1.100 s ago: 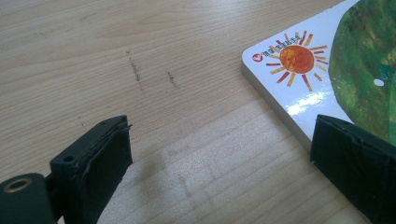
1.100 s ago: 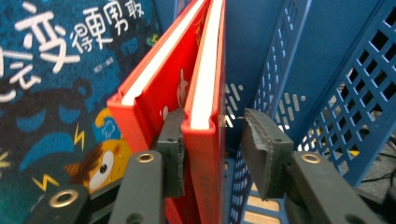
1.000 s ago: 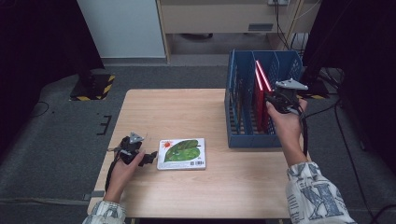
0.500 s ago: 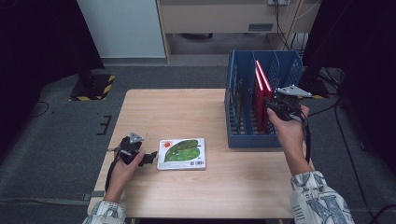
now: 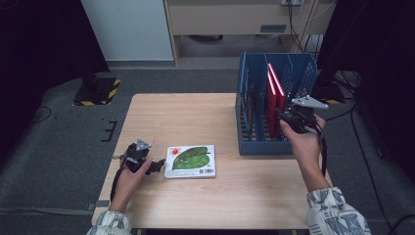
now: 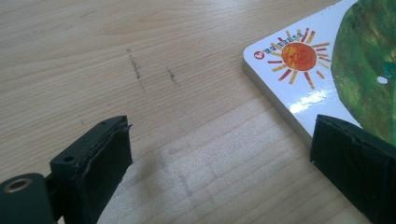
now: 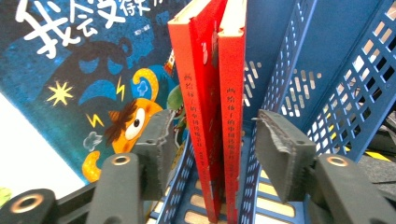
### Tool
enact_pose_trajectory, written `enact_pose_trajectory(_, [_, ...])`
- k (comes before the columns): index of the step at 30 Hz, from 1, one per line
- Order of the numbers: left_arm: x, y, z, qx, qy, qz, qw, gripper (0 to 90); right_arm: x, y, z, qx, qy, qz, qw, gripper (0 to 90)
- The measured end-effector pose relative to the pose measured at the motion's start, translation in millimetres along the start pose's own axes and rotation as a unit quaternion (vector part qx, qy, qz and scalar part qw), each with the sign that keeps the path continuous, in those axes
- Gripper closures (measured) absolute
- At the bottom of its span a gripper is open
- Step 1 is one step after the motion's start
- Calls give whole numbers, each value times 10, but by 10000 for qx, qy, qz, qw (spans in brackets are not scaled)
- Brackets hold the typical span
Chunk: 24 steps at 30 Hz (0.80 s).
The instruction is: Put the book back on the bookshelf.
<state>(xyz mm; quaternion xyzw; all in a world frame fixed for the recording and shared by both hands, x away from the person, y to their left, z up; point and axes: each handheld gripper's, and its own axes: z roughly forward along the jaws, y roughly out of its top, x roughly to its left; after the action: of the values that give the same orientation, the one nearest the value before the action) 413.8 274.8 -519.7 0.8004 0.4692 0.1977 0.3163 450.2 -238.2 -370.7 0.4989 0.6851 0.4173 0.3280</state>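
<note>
- The left tool [image 5: 157, 165] rests low on the near-left part of the wooden surface [image 5: 195, 117], in the person's left hand [image 5: 129, 177], pointing right toward the leaf book [image 5: 191, 161].
- Its jaws stand wide with nothing between them but bare wood; in the left gripper view one jaw tip sits over the near edge of the leaf book [image 6: 336, 70], just beside the corner with the orange sun print, though whether it touches the cover cannot be told.
- The leaf book lies flat, cover up, near the middle of the surface, just right of the left tool.
- Further right and farther off, the right hand [image 5: 303, 142] holds the right tool [image 5: 280, 115] up at the near-right side of the blue rack [image 5: 293, 147], which stands on the far-right part of the surface.
- The right tool [image 7: 210, 140] has its jaws about half open and they have just been opening; the two red books [image 7: 219, 107] stand between them, with gaps to both pads, so it grips nothing.
- The red books [image 5: 274, 95] stand upright, side by side, in the rack's right compartment.
- In the right gripper view a blue picture book [image 7: 79, 79] with a cartoon monster stands to the left of the red pair, beyond a perforated divider.
</note>
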Motion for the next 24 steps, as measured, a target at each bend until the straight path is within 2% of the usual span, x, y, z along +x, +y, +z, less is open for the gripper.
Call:
enact_pose_trajectory(7, [-10,0,6,5,3,3,10000,51,46,-97,-45,-64,105,-21,9999,311])
enact_pose_trajectory(12, [-18,1,9,8,-8,20,10000,51,79,-160,-97,-170,209,-30,9996,287])
enact_pose_trajectory(19, [-33,-2,13,28,-10,42,10000,51,139,-233,-136,-89,396,-149,9991,179])
enact_pose_trajectory(24, [-49,-1,20,45,-13,60,10000,51,259,-287,-168,-43,585,-402,9975,130])
